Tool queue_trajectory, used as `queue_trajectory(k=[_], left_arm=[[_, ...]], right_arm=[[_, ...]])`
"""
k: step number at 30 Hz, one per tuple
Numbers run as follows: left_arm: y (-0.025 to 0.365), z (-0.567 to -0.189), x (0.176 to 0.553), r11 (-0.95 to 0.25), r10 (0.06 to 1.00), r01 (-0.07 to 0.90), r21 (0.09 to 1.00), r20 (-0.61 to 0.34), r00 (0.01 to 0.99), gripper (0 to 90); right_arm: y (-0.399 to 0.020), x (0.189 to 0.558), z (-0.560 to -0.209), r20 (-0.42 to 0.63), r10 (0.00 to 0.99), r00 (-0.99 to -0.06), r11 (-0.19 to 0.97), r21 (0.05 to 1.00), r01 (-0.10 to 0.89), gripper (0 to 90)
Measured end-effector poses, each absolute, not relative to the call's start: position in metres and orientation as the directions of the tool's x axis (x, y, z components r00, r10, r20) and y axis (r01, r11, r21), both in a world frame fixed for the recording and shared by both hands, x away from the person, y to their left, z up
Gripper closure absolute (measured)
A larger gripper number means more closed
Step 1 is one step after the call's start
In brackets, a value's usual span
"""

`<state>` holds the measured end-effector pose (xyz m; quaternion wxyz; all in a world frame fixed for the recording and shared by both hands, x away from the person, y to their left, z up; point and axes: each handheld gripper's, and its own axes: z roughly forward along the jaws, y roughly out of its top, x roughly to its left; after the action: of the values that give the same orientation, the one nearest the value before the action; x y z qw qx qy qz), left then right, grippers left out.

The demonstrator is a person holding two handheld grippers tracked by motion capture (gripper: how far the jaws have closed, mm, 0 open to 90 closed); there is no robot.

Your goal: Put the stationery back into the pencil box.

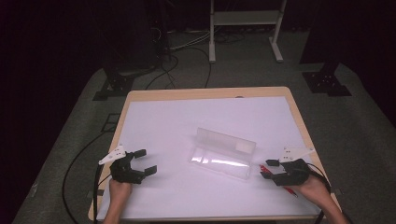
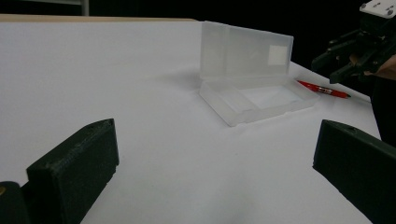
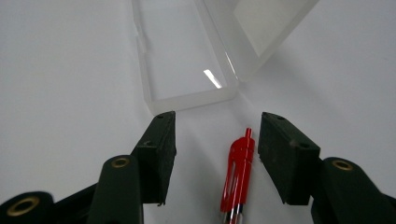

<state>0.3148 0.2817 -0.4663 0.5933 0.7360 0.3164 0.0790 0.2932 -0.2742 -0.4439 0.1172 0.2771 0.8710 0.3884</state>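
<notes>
While lying flat on the worktop (image 3: 70, 70), red pen (image 3: 238, 175) sits between right gripper (image 3: 217, 140) jaws, parted, untouched.

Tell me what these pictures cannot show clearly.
- Red pen: its back end is cut off by the bottom edge of the right gripper view; in the high view the right gripper covers most of it.
- Label on the clear box lid: too small to read, left gripper view.

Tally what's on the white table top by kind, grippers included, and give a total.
Black two-jaw grippers: 2, the left gripper and the right gripper
Clear plastic case, lid up: 1
Red pen: 1
Total: 4
</notes>
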Motion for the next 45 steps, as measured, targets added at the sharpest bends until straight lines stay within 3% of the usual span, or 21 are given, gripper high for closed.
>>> queue_trajectory(k=[27,45], left_arm=[[0.281,-0.466,0.314,-0.094,0.56,0.37,0.924,-0.258,0.787,0.0],[0.281,-0.466,0.314,-0.095,0.558,0.372,0.924,-0.26,0.788,0.0]], right_arm=[[-0.306,0.271,-0.459,0.025,0.648,-0.761,0.51,0.728,0.458,53.5],[-0.306,0.266,-0.473,0.021,0.668,-0.744,0.513,0.711,0.481,65.4]])
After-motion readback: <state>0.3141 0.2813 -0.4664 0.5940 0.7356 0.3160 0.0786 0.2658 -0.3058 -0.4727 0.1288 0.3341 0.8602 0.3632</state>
